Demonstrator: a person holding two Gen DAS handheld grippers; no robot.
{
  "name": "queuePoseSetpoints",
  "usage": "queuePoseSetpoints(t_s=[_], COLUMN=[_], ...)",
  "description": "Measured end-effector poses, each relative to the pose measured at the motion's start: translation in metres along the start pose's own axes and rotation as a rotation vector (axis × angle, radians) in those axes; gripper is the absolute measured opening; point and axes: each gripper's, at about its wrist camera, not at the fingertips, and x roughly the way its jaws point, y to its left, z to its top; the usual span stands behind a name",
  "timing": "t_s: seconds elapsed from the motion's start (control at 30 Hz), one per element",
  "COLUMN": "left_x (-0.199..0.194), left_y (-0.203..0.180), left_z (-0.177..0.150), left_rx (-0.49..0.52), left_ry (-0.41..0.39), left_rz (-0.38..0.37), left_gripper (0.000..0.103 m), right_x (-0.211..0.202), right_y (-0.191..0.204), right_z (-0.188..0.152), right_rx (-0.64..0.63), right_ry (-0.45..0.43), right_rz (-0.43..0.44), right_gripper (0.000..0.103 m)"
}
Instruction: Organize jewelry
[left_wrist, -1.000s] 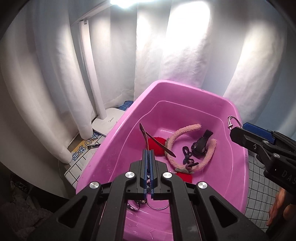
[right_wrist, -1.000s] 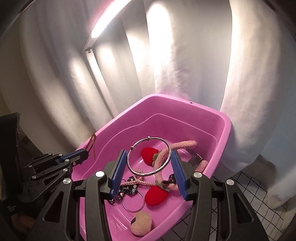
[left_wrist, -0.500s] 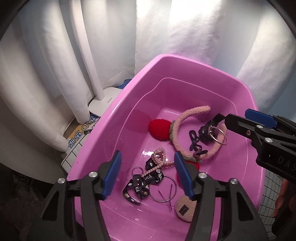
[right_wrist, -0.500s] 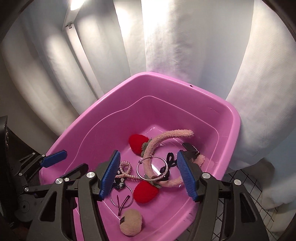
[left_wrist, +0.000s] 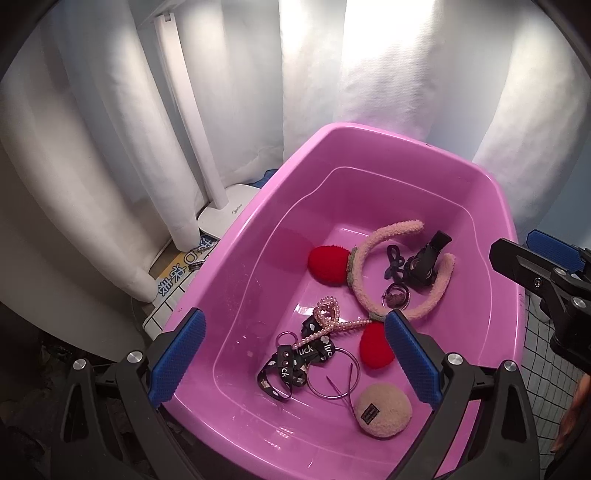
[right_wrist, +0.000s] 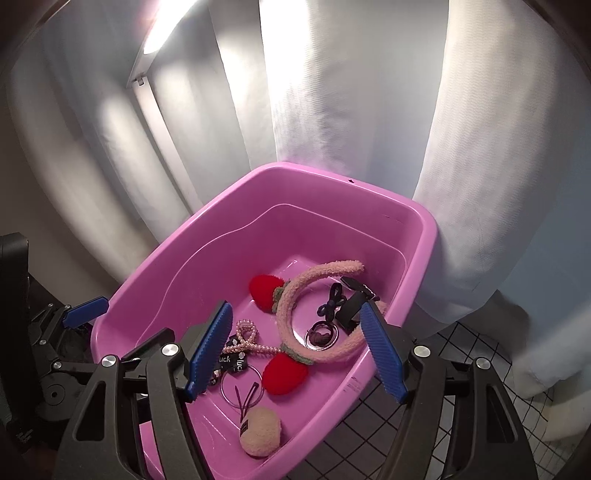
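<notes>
A pink plastic tub (left_wrist: 369, 147) (right_wrist: 332, 184) holds the jewelry: a fuzzy pink headband (left_wrist: 373, 258) (right_wrist: 295, 295) with red strawberry pieces (left_wrist: 328, 264), a pearl clip (left_wrist: 328, 314) (right_wrist: 247, 336), black "luck" straps (left_wrist: 288, 365), a thin metal hoop (left_wrist: 332, 373) (right_wrist: 240, 384), a silver bangle (left_wrist: 397, 295) (right_wrist: 321, 334), a black clip (left_wrist: 424, 262) and a beige plush heart (left_wrist: 382, 410) (right_wrist: 260, 432). My left gripper (left_wrist: 295, 358) is open and empty above the tub's near end. My right gripper (right_wrist: 299, 347) is open and empty above the tub.
White curtains (left_wrist: 406, 74) hang behind the tub. A white lamp base (left_wrist: 229, 214) and its post stand at the left, next to a printed box (left_wrist: 173, 277). A black grid mat (right_wrist: 443, 369) lies under the tub at the right.
My left gripper opened and let a dark hairpin fall into the tub. My right gripper opened and let the silver bangle fall inside the headband. Both grippers have drawn back.
</notes>
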Motion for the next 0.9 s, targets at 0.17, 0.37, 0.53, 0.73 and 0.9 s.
queuePoseSetpoints(t_s=[0.17,0.37,0.53,0.73,0.9], left_x=[-0.004,-0.007,-0.009,-0.01,-0.011], left_y=[-0.005,-0.007,-0.007,-0.003,-0.002], left_z=[-0.001,-0.002,-0.003,-0.002,-0.001], left_rx=[0.001,-0.012,-0.021,-0.043,-0.05], left_ry=[0.004,0.01,0.014,0.022,0.02], left_rz=[-0.008,-0.02,-0.016,-0.031,-0.024], left_gripper=[0.096,0.096,0.096,0.096,0.096], right_x=[-0.007,-0.014,-0.02,-0.023,-0.027], right_y=[0.001,0.003,0.004,0.005,0.007], right_z=[-0.01,-0.021,-0.03,-0.037,-0.039], right_rx=[-0.002,-0.011,-0.021,-0.026,-0.038], right_ry=[0.0,0.001,-0.003,0.006,-0.002], right_rz=[-0.013,-0.022,-0.041,-0.048,-0.057], right_gripper=[0.069,0.069,0.069,0.069,0.069])
